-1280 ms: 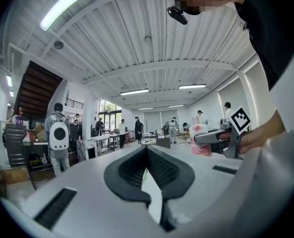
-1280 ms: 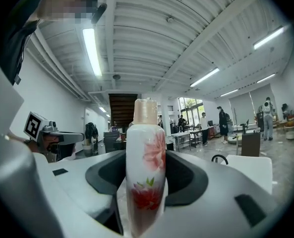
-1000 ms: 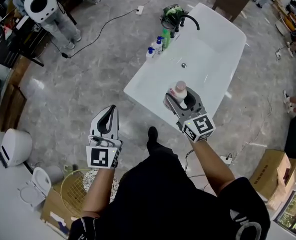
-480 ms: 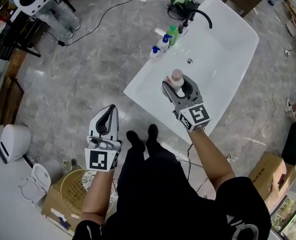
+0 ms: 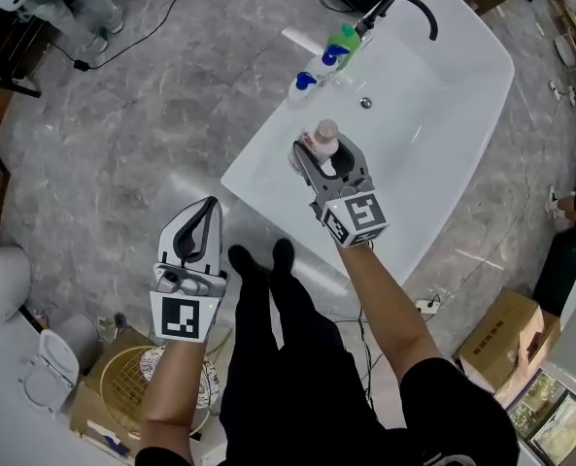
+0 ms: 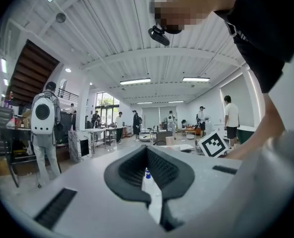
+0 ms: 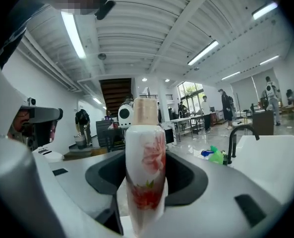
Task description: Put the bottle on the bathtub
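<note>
Right fingers (image 7: 189,177): clamped on either side of the bottle (image 7: 146,172), which is white with red flowers and a beige cap and is held upright.

Right gripper (image 5: 321,159): centre of the head view. It carries the bottle above the near part of the bathtub (image 5: 443,124), apparently over the white basin rather than the edge.

Left fingers (image 6: 129,170): pressed together, nothing between them.

Left gripper (image 5: 197,236): lower left of the frame, over grey floor, idle.

Black tap (image 5: 416,6) and green and blue-capped bottles (image 5: 344,42): at the tub's far rim, upper centre.

Step, as I judge it: carrying, with the bottle not yet set down. The next move calls for lowering it onto a flat stretch of rim, base level, then letting the fingers part.
</note>
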Demonstrator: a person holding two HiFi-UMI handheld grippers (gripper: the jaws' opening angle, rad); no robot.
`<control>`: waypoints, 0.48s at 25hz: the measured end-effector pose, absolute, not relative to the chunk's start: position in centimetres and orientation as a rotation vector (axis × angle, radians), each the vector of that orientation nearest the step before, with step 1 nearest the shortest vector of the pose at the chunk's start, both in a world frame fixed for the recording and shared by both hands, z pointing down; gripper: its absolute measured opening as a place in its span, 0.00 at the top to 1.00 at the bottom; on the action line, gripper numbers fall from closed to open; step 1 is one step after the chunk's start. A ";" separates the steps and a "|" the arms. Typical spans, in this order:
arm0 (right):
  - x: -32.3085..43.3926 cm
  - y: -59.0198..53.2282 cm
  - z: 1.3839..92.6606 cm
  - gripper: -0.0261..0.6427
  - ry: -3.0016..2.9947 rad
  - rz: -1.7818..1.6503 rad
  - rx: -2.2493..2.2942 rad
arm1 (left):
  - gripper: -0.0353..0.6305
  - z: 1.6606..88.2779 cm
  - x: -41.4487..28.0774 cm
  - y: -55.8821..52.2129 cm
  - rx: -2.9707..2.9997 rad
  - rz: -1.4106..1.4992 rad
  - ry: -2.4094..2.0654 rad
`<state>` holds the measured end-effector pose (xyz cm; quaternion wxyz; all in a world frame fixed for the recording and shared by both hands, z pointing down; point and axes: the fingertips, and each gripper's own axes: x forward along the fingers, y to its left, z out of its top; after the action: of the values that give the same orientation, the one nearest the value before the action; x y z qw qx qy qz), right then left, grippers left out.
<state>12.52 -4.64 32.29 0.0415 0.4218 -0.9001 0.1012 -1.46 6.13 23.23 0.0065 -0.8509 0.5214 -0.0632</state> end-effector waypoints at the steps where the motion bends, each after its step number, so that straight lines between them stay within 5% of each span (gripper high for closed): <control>1: 12.0 -5.2 33.9 0.62 -2.753 0.314 1.295 | 0.94 24.7 -1.5 5.8 -2.667 -0.195 1.614; 12: 6.7 -10.0 48.2 0.62 -2.734 0.316 1.258 | 0.94 37.2 -2.5 3.6 -2.745 -0.199 1.570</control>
<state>6.66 -10.01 48.20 0.0580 0.4150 -0.9020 0.1044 -2.52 3.61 37.17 -0.0135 -0.8663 0.4953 -0.0627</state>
